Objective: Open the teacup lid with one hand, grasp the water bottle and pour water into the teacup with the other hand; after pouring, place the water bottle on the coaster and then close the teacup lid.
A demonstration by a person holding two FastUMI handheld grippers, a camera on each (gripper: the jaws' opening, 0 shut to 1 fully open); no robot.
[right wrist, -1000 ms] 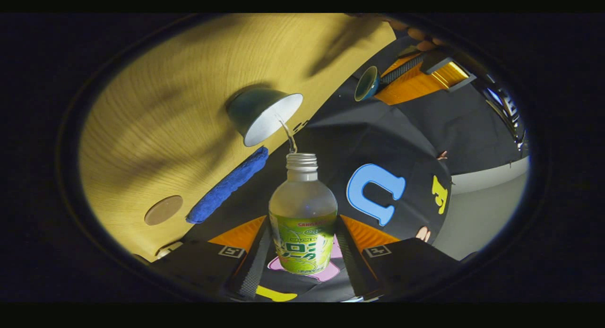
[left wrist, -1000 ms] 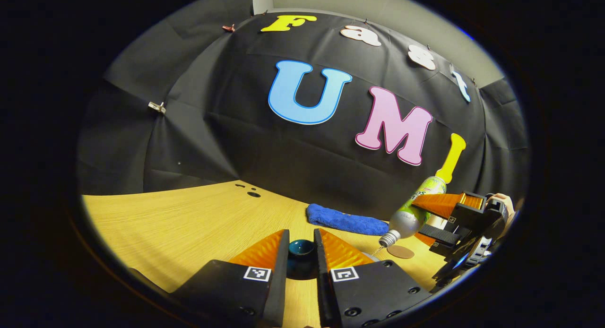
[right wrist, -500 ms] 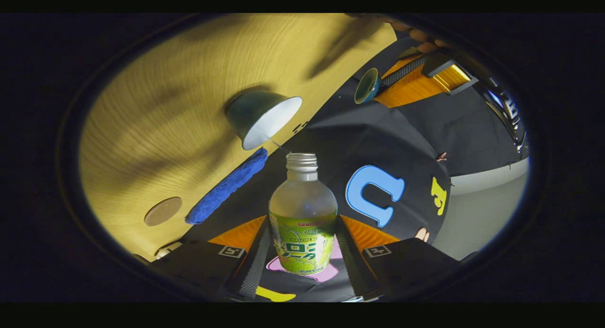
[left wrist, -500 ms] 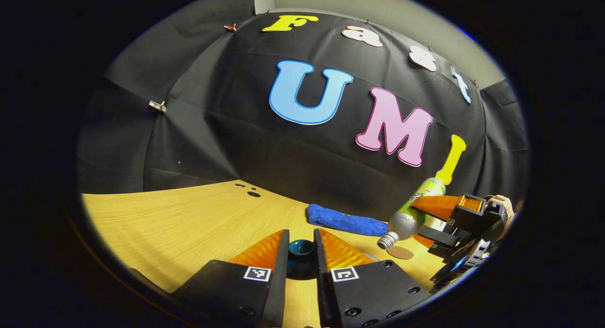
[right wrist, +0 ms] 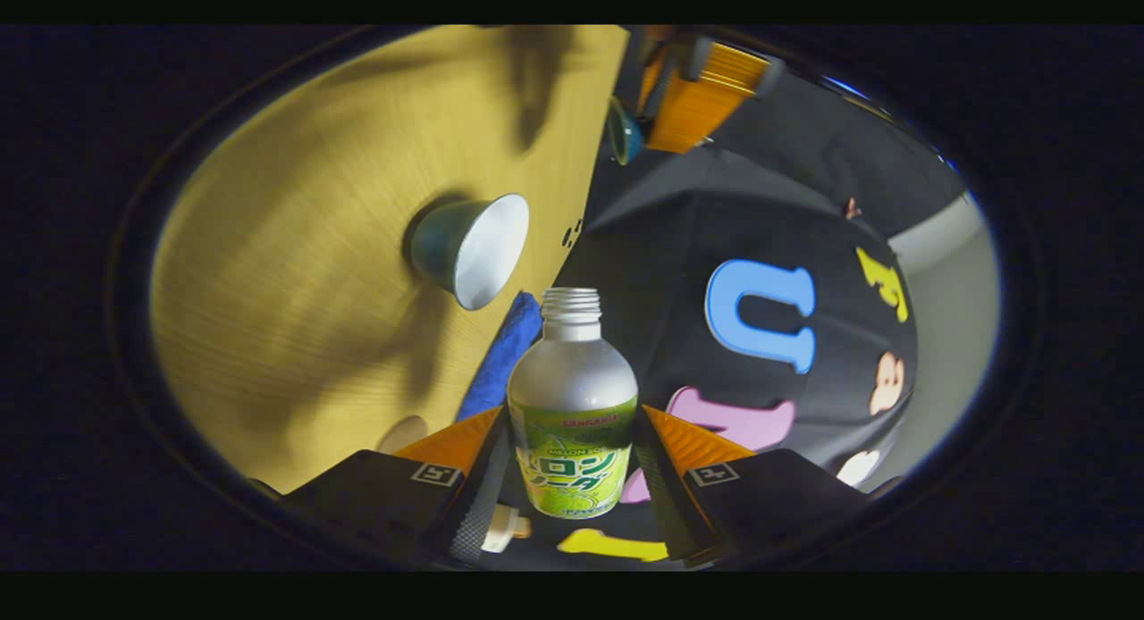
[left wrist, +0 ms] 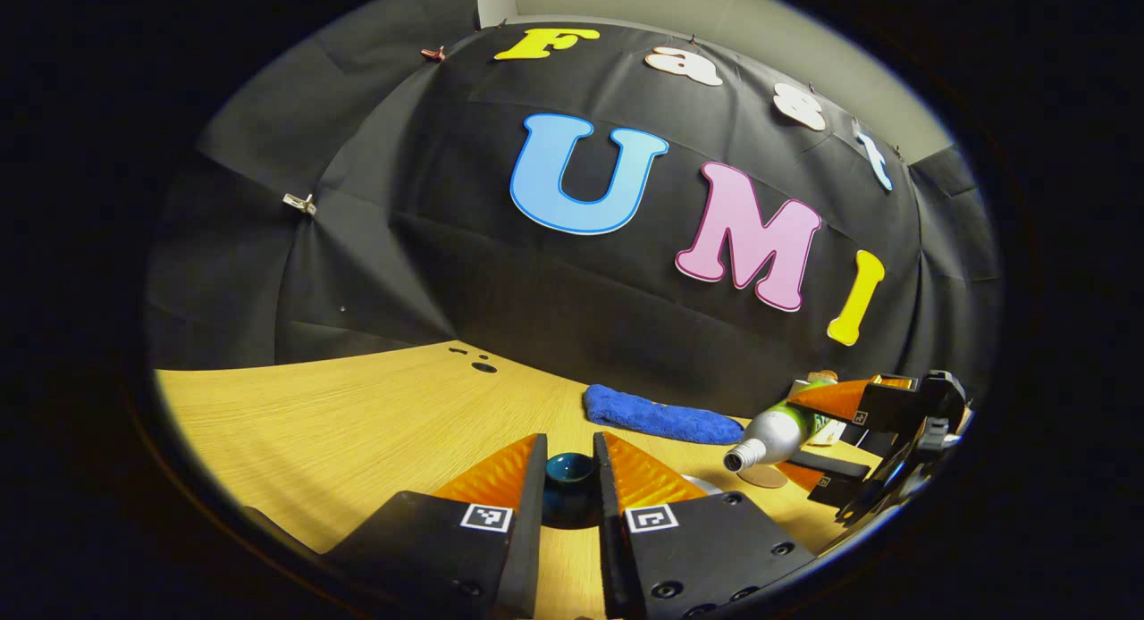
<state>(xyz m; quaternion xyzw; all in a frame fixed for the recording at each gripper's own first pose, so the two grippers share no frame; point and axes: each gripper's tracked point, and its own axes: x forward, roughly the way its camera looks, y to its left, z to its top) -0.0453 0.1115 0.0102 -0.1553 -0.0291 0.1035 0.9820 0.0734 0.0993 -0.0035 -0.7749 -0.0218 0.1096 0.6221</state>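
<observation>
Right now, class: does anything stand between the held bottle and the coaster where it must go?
Nothing visible does. The right gripper holds the bottle tilted just above the coaster, with bare table around it. The blue cloth lies farther back, beside that path.

Coaster (left wrist: 762, 475) half hidden behind water bottle (left wrist: 776, 432); table (right wrist: 295, 245) motion-blurred

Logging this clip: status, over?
Left gripper shut on lid. Right gripper shut on bottle, tilted, nothing pouring. Teacup open. Coaster free.
</observation>
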